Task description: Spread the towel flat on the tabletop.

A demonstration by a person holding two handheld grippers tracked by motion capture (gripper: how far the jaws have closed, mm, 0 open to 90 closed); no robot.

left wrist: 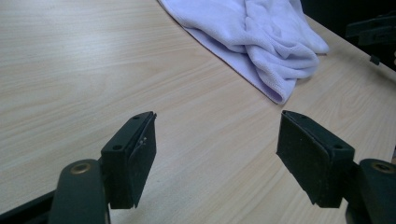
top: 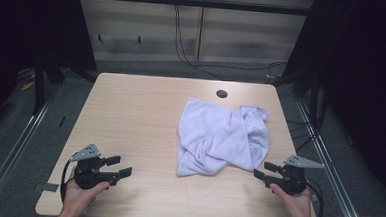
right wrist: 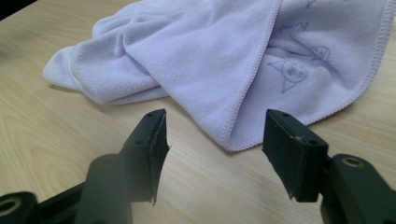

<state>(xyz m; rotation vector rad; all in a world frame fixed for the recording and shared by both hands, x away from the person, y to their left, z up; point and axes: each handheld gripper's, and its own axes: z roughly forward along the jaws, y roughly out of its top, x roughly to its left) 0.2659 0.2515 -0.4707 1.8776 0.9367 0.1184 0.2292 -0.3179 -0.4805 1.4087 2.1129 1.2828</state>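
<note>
Your left gripper (top: 119, 166) is wide open, holding nothing, well clear of the towel (top: 219, 135). Your right gripper (top: 264, 171) is open and empty too, just beside the towel's edge.

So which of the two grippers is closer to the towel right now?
The right gripper: its open jaws nearly reach the towel, while the left gripper sits across bare table.
</note>
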